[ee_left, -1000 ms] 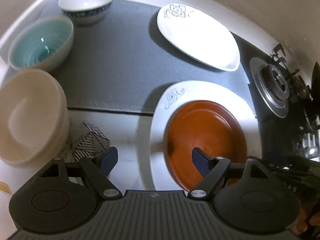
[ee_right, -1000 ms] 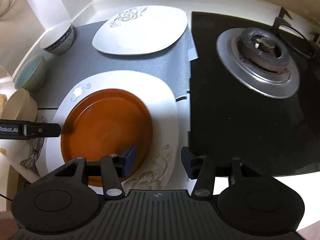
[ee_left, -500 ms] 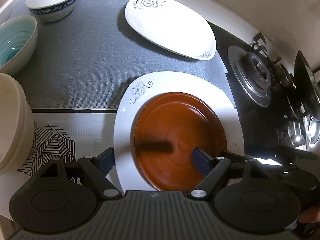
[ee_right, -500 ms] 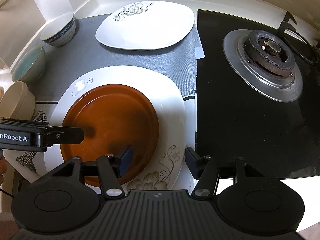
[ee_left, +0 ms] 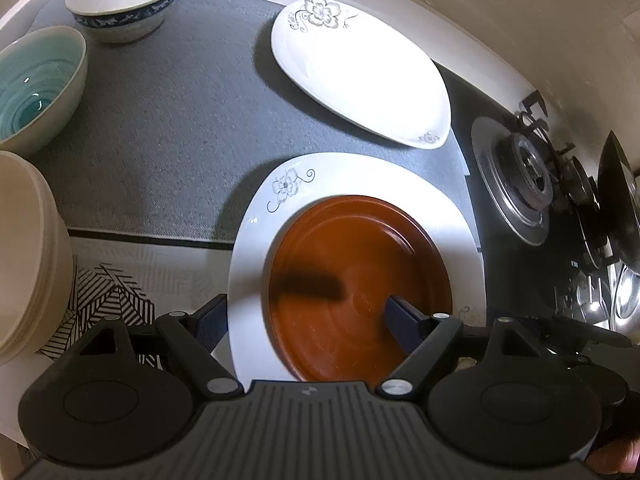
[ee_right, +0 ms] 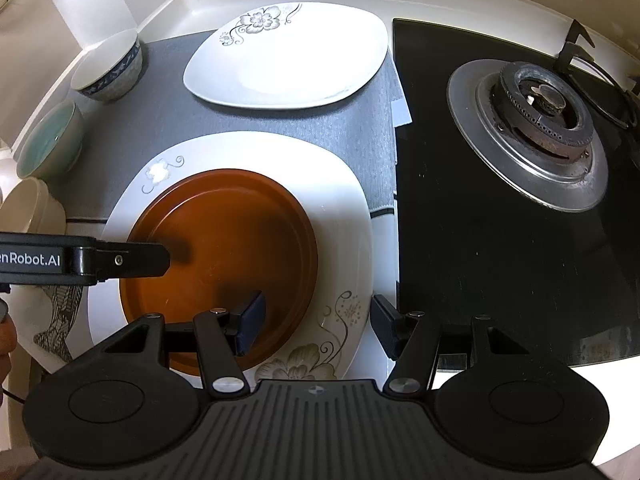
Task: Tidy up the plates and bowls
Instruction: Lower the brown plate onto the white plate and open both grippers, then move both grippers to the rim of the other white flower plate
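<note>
My left gripper [ee_left: 304, 320] hangs spread wide across the near rim of the round brown plate [ee_left: 360, 280], which sits on the white flowered plate [ee_left: 256, 248]. My right gripper [ee_right: 316, 320], jaws just widened, straddles both plates' right edges without pinching.

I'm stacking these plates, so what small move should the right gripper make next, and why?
Probably lower the right gripper and close it: its jaws have just been opening and straddle the near rims of the brown plate and the white floral plate under it, gripping nothing.
</note>
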Demonstrator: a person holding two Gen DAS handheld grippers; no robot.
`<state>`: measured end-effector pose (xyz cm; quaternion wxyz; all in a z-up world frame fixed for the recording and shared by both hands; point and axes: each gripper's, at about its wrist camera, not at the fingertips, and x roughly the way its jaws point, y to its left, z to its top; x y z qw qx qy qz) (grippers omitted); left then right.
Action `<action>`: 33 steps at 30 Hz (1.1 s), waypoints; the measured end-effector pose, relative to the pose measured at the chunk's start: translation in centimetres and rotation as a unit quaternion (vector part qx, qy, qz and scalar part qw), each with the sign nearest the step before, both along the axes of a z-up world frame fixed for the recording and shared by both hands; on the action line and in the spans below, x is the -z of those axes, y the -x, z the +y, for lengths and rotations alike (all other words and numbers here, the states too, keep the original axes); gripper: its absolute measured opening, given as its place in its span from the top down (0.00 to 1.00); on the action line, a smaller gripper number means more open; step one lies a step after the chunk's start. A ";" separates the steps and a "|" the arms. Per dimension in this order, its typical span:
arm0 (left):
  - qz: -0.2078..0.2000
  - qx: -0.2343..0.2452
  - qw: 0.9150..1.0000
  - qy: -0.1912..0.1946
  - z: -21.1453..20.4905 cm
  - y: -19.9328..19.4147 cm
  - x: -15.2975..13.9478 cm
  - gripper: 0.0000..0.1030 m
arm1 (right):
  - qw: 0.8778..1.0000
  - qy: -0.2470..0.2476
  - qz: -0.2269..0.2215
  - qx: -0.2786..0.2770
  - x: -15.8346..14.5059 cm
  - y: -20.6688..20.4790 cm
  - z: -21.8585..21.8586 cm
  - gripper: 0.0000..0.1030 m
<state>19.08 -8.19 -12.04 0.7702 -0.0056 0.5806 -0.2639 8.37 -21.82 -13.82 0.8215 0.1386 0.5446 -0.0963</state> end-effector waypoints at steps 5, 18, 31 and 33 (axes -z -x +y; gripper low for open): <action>-0.007 -0.009 1.000 -0.006 -0.7 -0.7 0.0 0.16 | 1.000 0.008 -0.009 -0.002 -0.3 -0.8 -0.2 0.41; -0.035 -0.006 0.997 -0.072 -1.5 -1.6 -0.6 0.09 | 0.999 -0.020 -0.036 -0.013 -1.1 -1.7 -1.3 0.43; -0.115 -0.081 0.986 -0.091 -1.3 -6.0 -4.6 0.00 | 0.994 -0.010 -0.105 0.018 -3.7 -4.9 -6.8 0.38; -0.127 -0.086 0.984 -0.089 -2.0 -6.9 -5.0 0.00 | 0.993 -0.014 -0.117 0.021 -3.8 -5.9 -7.9 0.36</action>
